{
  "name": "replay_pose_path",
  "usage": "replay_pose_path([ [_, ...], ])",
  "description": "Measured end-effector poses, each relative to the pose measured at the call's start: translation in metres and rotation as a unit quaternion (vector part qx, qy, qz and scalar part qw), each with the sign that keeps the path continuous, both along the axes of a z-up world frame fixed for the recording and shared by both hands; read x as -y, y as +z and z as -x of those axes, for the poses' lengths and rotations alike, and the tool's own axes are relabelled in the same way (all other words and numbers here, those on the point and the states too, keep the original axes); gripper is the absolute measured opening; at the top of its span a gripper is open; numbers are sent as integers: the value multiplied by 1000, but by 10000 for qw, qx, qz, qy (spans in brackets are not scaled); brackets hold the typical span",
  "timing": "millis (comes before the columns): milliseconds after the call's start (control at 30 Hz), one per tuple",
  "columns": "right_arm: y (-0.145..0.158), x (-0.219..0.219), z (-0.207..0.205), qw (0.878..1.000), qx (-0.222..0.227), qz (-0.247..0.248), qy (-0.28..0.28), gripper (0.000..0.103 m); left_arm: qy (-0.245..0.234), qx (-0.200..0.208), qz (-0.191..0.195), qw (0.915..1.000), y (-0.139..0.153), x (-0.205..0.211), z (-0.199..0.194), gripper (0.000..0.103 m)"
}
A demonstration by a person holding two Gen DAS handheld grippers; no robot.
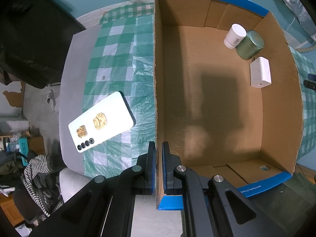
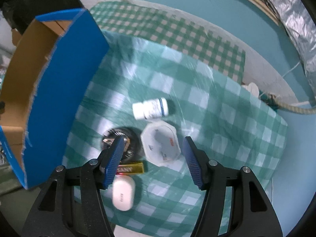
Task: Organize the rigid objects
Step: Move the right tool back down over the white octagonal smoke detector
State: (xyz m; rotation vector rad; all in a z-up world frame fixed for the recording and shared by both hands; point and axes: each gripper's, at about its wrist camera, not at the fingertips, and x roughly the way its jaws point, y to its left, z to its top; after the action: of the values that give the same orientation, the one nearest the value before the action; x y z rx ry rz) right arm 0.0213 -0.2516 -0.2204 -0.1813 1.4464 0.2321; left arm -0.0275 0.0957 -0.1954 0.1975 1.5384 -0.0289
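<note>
At box wall (image 1: pixel 156 98) — left gripper (image 1: pixel 157 152) clamped; right gripper (image 2: pixel 153 150) parted above cloth (image 2: pixel 227 118).

The right wrist view is smeared; a finger (image 2: pixel 114 158) hides part of the dark round object (image 2: pixel 134 140), possibly a fan.

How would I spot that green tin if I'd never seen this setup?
Find the cardboard box with blue edges. In its far right corner stand three things; the green tin sits between a white bottle and a white charger, the only round, metallic green one.
</note>
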Motion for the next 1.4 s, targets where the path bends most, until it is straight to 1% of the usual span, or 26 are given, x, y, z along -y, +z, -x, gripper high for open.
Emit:
replay_pose_path([
  [100, -14, 7, 4, 9999, -112, 118, 12, 62, 18, -1, -14, 10000, 0, 0, 0, 6],
  [267, -34, 15, 6, 9995, -274, 170, 6, 62, 47, -12, -38, 10000, 0, 1, 1, 6],
  [567, -49, 10, 3, 9988, -375, 207, 234, 62, 125, -3, -77, 9999, -1, 1, 1, 6],
  [833, -69, 6, -10, 9972, -512, 382, 400, 62, 163, 7, -143, 9998, -1, 3, 0, 6],
  [1000, -71, 9, -16, 9980, -481, 261, 319, 62, 191, 13, -175, 9997, -2, 3, 1, 6],
  [1067, -71, 10, -17, 9982, -462, 233, 307, 60, 183, 17, -174, 9997, -2, 3, 1, 6],
  [1400, -69, 7, -11, 9983, -415, 311, 259, 56, 132, 16, -196, 9997, -3, 4, 1, 6],
])
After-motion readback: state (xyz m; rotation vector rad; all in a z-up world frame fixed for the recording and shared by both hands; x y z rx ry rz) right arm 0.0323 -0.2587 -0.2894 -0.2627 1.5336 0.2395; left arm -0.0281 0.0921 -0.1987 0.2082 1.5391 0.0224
